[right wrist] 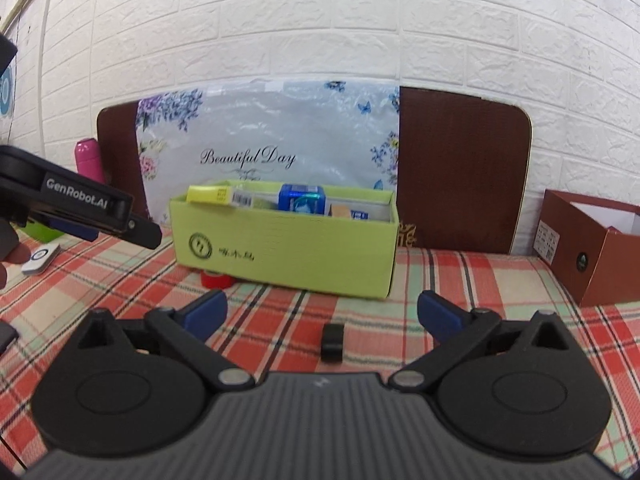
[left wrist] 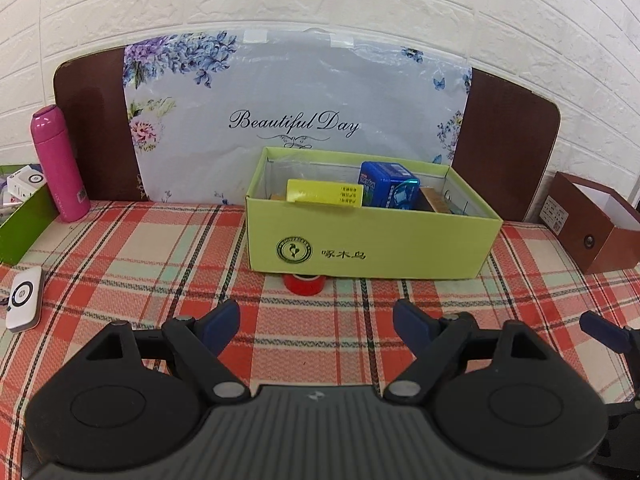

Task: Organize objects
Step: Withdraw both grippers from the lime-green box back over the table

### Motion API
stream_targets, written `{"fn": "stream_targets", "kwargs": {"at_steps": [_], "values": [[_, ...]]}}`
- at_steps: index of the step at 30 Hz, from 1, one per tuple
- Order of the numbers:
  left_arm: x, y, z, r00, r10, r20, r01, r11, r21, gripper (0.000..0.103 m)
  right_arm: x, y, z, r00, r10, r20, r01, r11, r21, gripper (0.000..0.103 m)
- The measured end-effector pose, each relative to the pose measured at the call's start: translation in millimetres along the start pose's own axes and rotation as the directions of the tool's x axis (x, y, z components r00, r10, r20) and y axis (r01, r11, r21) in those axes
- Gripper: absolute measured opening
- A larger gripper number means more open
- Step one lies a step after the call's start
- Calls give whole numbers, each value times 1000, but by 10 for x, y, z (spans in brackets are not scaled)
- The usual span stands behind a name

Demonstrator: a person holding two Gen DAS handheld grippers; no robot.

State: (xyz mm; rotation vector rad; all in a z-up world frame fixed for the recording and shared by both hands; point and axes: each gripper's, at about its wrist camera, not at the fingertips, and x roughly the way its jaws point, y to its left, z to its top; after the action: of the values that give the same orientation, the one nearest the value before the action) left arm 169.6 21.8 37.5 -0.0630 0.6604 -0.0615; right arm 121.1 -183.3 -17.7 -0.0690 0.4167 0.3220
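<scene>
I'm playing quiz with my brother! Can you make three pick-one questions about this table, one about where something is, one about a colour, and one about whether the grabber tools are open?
1. Where is the red roll of tape?
A. On the checked tablecloth in front of the light green cardboard box
B. Inside the brown box
C. On top of the bottle

2. What colour is the tall bottle on the left?
A. Blue
B. Pink
C. Yellow

3. How is the right tool?
A. Shut on the tape
B. Shut on nothing
C. Open and empty

Answers: 1 A, the tape sits against the box's front wall. 2 B, bottle and cap are pink. 3 C, its blue pads stand wide apart.
</scene>
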Motion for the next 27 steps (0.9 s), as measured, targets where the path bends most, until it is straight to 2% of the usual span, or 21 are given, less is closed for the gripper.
{"fn": "stream_targets", "kwargs": {"at_steps": [9,16,20,27], "values": [[179,121,-268,997,42,-60,-43,999,-24,87,3,23,-227,998,6,-62,-3,999,40,103],[326,291,-369,995,51,-90,-56,997,-56,87,95,73,-241,996,16,-85,-14,1000,25,103],[440,367,-359,998,39,-51,-43,996,-82,87,235,139,-156,996,19,-83,-18,1000,8,103],[891,289,-242,1000,-6,16,8,994,-112,87,446,125,-162,994,16,-111,-15,1000,10,103]]}}
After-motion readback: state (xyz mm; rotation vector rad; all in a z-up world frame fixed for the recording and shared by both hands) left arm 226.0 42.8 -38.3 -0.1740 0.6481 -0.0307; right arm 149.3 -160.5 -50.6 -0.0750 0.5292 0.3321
